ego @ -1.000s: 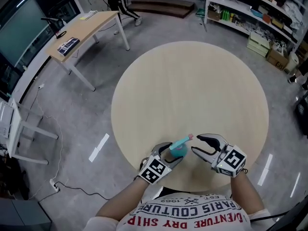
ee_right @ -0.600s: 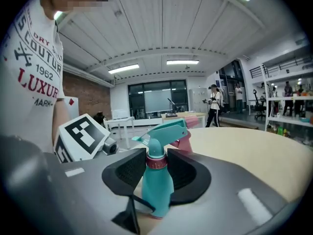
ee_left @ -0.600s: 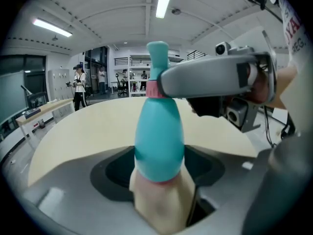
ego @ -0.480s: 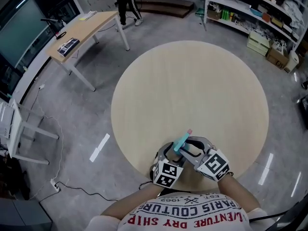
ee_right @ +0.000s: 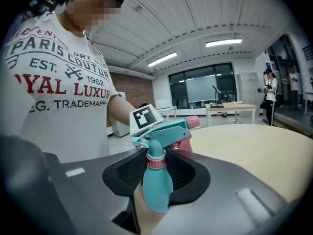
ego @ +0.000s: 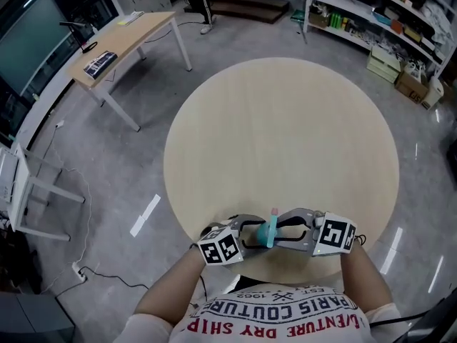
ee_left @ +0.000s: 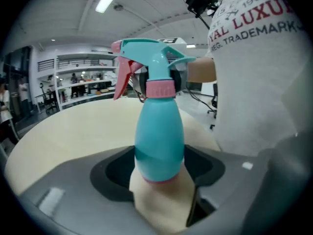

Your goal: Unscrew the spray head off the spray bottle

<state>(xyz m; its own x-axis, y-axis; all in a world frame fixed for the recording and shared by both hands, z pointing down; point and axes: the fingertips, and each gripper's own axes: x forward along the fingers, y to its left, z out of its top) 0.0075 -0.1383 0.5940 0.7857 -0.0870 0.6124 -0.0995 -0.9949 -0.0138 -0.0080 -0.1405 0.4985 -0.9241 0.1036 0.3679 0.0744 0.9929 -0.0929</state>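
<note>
Open workroom around a round pale-wood bench (ego: 285, 120)
Glossy grey concrete floor (ego: 121, 163); a light rectangular desk (ego: 125, 38) on white legs at upper left; stocked white shelves (ego: 371, 9) at upper right, boxes (ego: 410, 86) on the floor beside them; strip lights (ee_right: 225, 42) on a white ribbed ceiling.

The only print I can read is on the person's T-shirt (ee_right: 58, 82). In the right gripper view, upper left of the frame, it runs "PARIS COUTURE", "EST. 1962", then red "YAL LUXUR" and "G. TRADEMARK", with the line ends cut off. In the left gripper view, upper right, I get "1962", "AL LUXU" and "REG. TRADEMARK". At the head view's bottom centre "PARIS COUTURE" stands upside down. The marker cube (ee_right: 145, 117) on the left gripper (ego: 255, 234) carries a black-and-white square code.
</note>
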